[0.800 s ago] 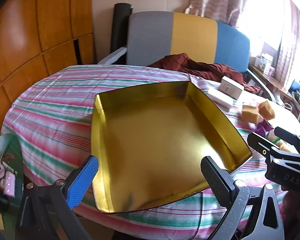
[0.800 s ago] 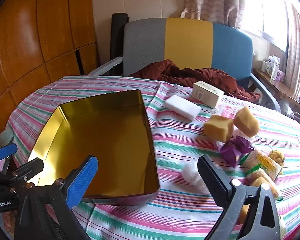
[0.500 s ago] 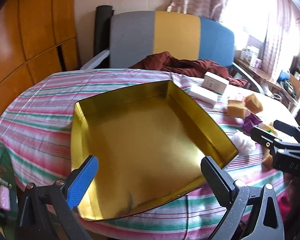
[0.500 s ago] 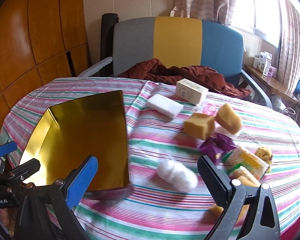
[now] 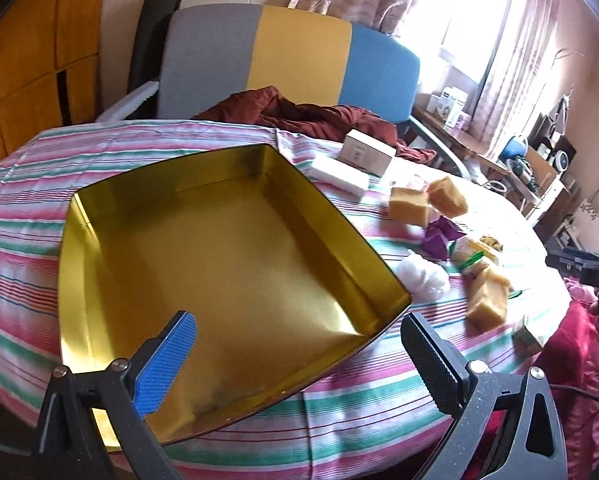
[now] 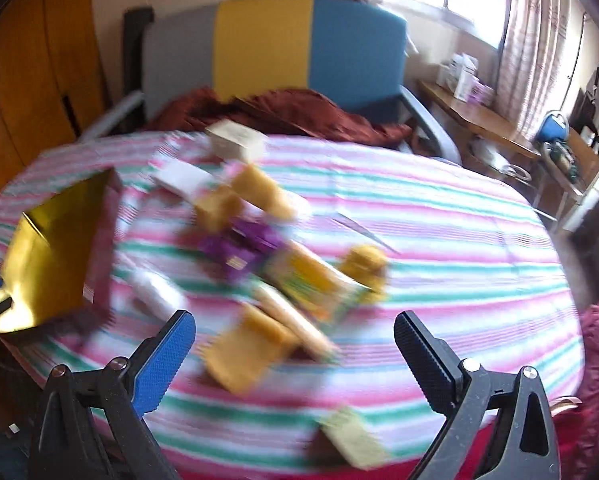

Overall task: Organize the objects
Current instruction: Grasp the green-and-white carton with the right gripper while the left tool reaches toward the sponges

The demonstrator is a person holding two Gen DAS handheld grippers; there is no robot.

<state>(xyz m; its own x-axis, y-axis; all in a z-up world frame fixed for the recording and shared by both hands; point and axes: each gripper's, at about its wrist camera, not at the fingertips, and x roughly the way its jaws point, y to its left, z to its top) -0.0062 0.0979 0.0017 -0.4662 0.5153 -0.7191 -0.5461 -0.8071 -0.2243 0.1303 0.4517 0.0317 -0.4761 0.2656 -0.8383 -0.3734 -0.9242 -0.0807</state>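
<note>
An empty gold tin tray [image 5: 111, 240] lies on the striped tablecloth [image 5: 27, 168]; it also shows at the left of the right wrist view [image 6: 47, 256]. My left gripper [image 5: 299, 344] is open and empty over the tray's near edge. My right gripper [image 6: 295, 340] is open and empty above a pile of loose objects: yellow sponges [image 6: 243, 356], a purple wrapper [image 6: 239, 244], a yellow-green packet [image 6: 307, 276], a white cotton wad [image 5: 423, 276], a white block [image 5: 339, 172] and a small carton [image 5: 367, 152]. The right wrist view is motion-blurred.
A grey, yellow and blue chair [image 5: 291, 60] with a dark red cloth [image 5: 299, 116] stands behind the table. A small pale box [image 6: 355, 440] lies near the table's front edge. A side table with clutter [image 6: 479, 116] is at the far right.
Both grippers have swung to the right. The right gripper has moved from beside the tray to above the pile of objects. Both stay open and empty.
</note>
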